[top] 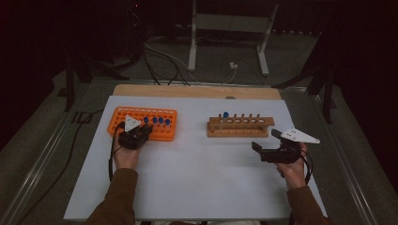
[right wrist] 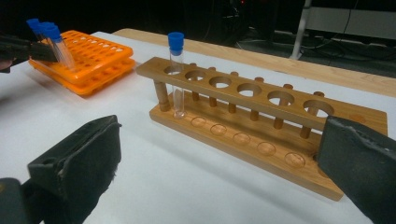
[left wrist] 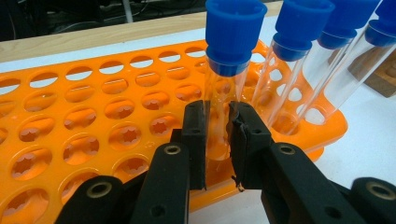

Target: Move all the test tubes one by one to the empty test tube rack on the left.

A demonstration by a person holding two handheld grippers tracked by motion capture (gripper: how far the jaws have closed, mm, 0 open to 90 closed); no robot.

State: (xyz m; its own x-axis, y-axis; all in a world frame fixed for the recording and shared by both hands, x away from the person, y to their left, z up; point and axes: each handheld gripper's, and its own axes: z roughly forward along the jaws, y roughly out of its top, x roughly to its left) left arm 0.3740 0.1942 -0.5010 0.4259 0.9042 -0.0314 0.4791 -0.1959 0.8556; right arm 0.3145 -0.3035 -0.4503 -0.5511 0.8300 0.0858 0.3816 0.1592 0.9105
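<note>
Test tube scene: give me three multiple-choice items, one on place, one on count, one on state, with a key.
1. Where does the tube held by the left gripper stand?
A. in the orange rack
B. in the wooden rack
C. flat on the table

2. How many tubes stand in the wooden rack?
A. none
B. one
C. four

3. How are the right gripper's jaws?
A. shut on a tube
B. shut on the wooden rack
C. open, holding nothing

Key: 1 A, the left gripper view shows the jaws clamped on a blue-capped tube seated in an orange rack hole. 2 B, the right gripper view shows a single capped tube at the rack's end hole. 3 C, its jaws stand wide apart with only bare table between them.
</note>
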